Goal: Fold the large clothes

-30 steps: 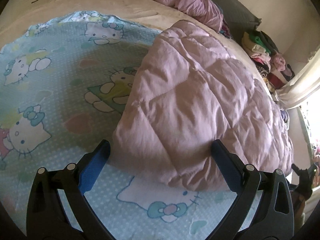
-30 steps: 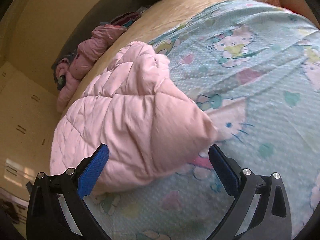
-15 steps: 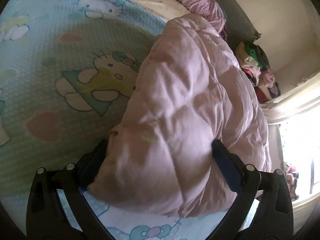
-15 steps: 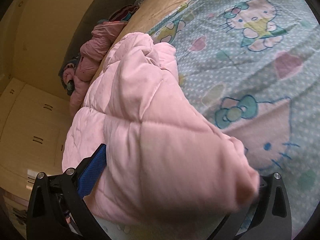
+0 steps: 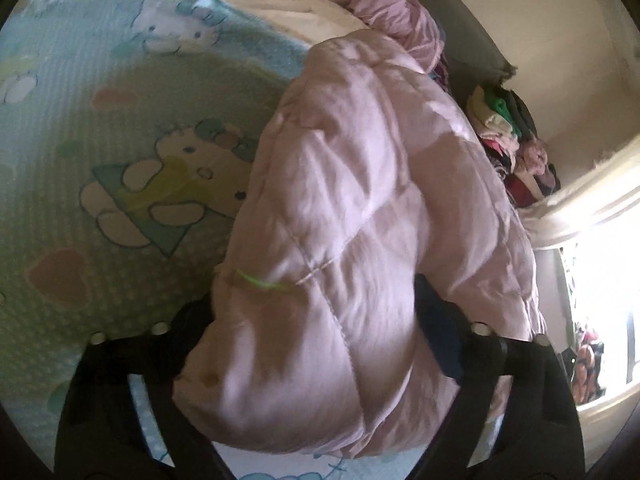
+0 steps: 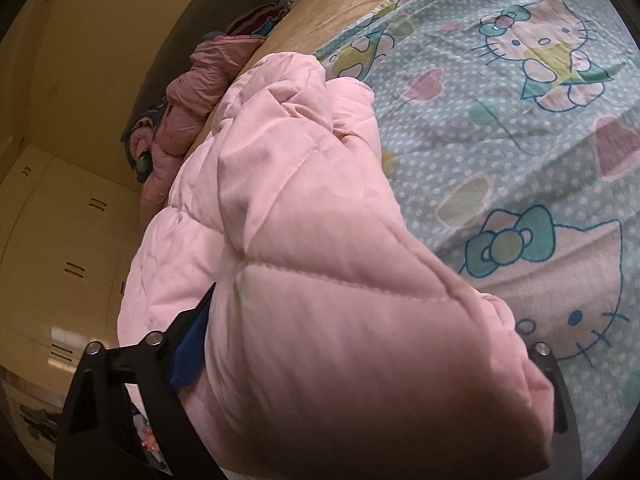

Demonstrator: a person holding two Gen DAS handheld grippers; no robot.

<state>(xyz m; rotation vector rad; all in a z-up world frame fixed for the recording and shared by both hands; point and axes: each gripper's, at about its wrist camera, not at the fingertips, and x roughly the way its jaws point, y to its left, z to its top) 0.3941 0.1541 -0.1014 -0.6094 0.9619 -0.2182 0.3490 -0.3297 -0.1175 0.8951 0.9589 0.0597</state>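
Note:
A large pink quilted jacket (image 5: 360, 200) lies bunched on a bed with a pale blue cat-print sheet (image 5: 120, 160). One puffy corner of it fills the space between the fingers of my left gripper (image 5: 316, 320), whose jaws have narrowed against the fabric. In the right wrist view another corner of the jacket (image 6: 340, 300) bulges between the fingers of my right gripper (image 6: 360, 344); its right finger is hidden behind the fabric. Both gripped corners sit raised above the sheet (image 6: 520, 120).
A second pink garment (image 5: 380, 4) lies crumpled at the bed's far edge, also in the right wrist view (image 6: 192, 92). A pile of mixed clothes (image 5: 508, 136) sits by the wall. Cream cupboard doors (image 6: 60, 248) stand beside the bed. A bright window (image 5: 600, 300) is at right.
Both grippers moved forward onto the jacket's near corners and their jaws narrowed on the fabric. The corners now bulge between the fingers and look lifted off the sheet.

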